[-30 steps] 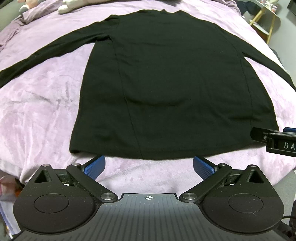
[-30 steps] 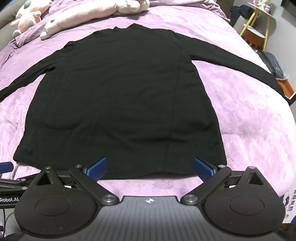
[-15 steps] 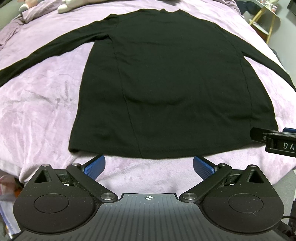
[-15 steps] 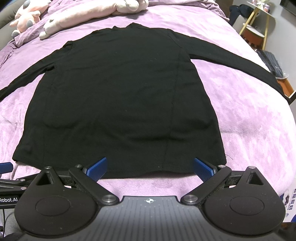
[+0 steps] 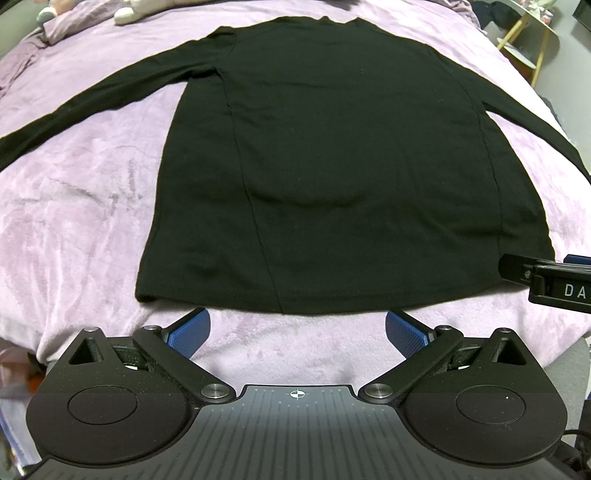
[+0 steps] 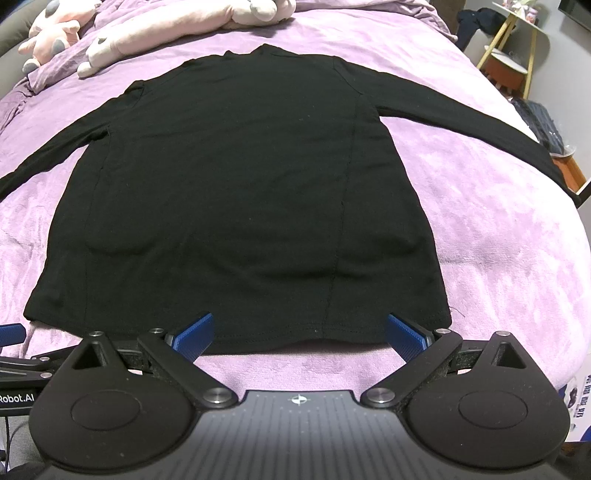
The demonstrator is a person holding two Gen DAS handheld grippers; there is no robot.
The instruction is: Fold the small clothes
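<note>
A black long-sleeved top (image 5: 332,166) lies flat on the purple bedspread, hem toward me, both sleeves spread out sideways; it also shows in the right wrist view (image 6: 240,192). My left gripper (image 5: 297,326) is open and empty, just short of the hem near its left half. My right gripper (image 6: 299,332) is open and empty, its blue fingertips level with the hem at its right half. The right gripper's side shows at the left wrist view's right edge (image 5: 554,277).
The purple bedspread (image 5: 74,206) covers the whole bed. Pink and white plush toys (image 6: 147,33) lie beyond the collar. A yellow-legged side table (image 6: 513,55) and dark items on the floor stand off the bed's far right.
Both grippers have crept slightly forward toward the hem; the right gripper's fingertips now reach the hem edge. The top has not moved.
</note>
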